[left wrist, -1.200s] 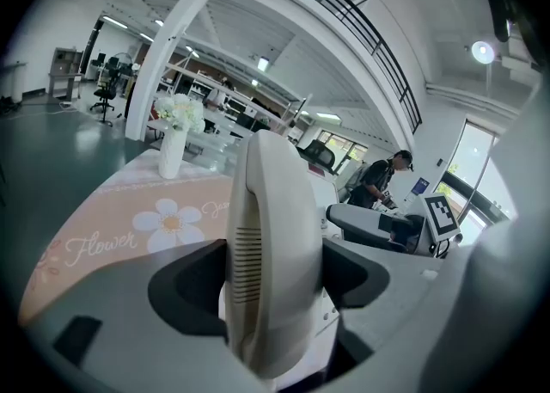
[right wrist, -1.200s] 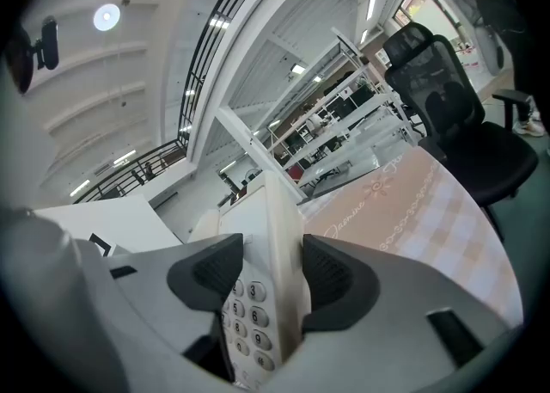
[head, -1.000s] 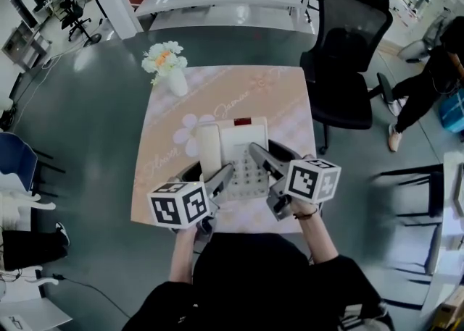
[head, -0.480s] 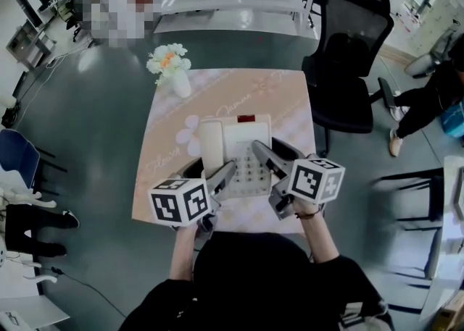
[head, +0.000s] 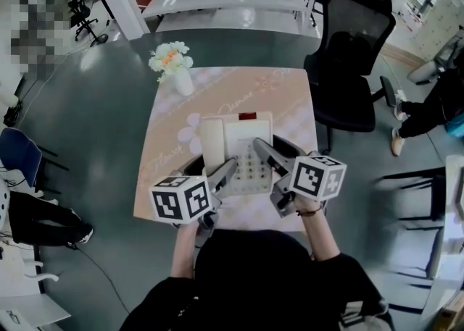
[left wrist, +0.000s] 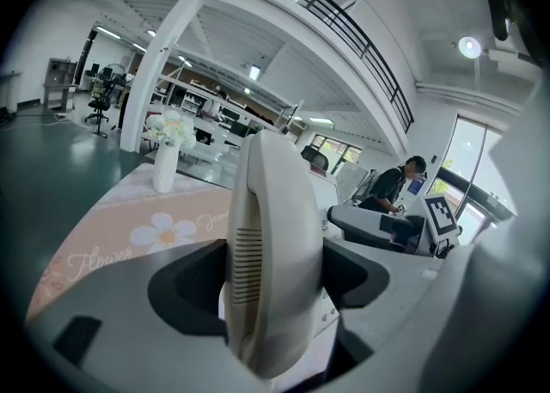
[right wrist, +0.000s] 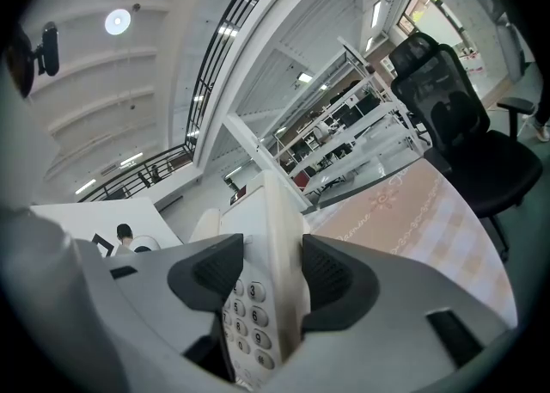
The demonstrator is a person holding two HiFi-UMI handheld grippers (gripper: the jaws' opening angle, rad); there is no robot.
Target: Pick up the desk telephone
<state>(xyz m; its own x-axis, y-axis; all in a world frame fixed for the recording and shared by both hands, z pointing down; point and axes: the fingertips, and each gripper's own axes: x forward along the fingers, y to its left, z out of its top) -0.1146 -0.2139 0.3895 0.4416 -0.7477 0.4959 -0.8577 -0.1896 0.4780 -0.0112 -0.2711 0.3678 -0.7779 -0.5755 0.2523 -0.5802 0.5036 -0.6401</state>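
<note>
A cream desk telephone (head: 243, 141) sits at the near middle of the peach flowered table (head: 286, 98), its handset (head: 211, 143) along its left side. My left gripper (head: 210, 172) is shut on the handset (left wrist: 275, 236), which fills the gap between the jaws of the left gripper (left wrist: 275, 275). The right gripper (head: 270, 151) is shut on the phone's right edge. In the right gripper view, the keypad (right wrist: 249, 301) lies just left of the gripped edge, between the jaws of the right gripper (right wrist: 273, 275). Whether the phone's underside touches the table is hidden.
A white vase of flowers (head: 175, 69) stands at the table's far left corner. A black office chair (head: 355, 47) is beyond the far right corner. A person (head: 431, 105) stands at the right edge, and another person's legs (head: 40, 217) are at the left.
The telephone, held in both grippers, has shifted slightly up the head view relative to the table. Both grippers moved with it and stayed shut.
</note>
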